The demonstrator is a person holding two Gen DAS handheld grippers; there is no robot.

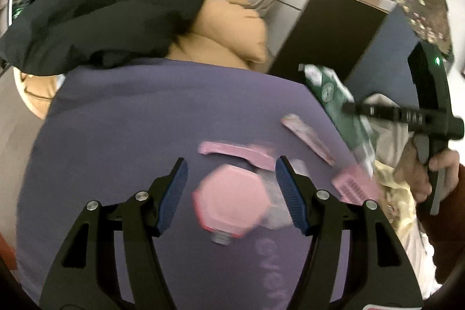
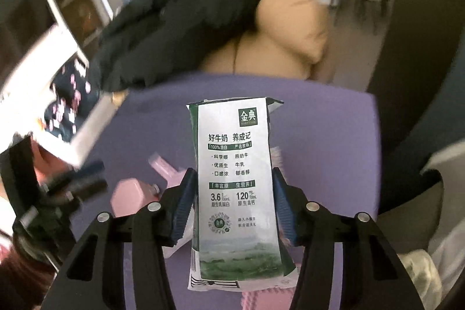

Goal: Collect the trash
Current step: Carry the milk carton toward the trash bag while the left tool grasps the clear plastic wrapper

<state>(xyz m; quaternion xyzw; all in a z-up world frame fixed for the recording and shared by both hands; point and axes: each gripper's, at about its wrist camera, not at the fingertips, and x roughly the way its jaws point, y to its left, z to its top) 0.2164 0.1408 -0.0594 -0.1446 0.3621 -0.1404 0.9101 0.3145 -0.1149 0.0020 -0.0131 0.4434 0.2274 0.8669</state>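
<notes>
1. Nearest us in the right wrist view is the right gripper (image 2: 232, 199), its blue fingers (image 2: 184, 205) pressed against both sides of a green-and-white milk carton (image 2: 235, 188). We hold it upright and lifted clear of the purple surface (image 2: 334, 141), which we judge suits carrying it off as trash.
2. The carton's top corner flap is torn open. We cannot tell whether anything is left inside, so keeping it upright seems the safe choice.
3. In the left wrist view the left gripper (image 1: 231, 193) has its fingers spread wide, holding nothing. They straddle a pink bottle (image 1: 232, 202) lying on its side with its small neck pointing toward us. We read this as lining up for the next pick.
4. The bottle is blurred, and we cannot say whether it is capped or empty.
5. Just beyond it lie flat pink wrappers (image 1: 235, 153), and a pink box (image 1: 357, 185) sits near the surface's right edge. All of it is trash not yet collected.
6. Right of the box is pale crumpled material, possibly a bag; we cannot tell.
7. Farther back, a black garment (image 1: 101, 10) is heaped over a tan cushion (image 1: 232, 34) at the surface's far edge.
8. No bin is clearly visible in either view.
</notes>
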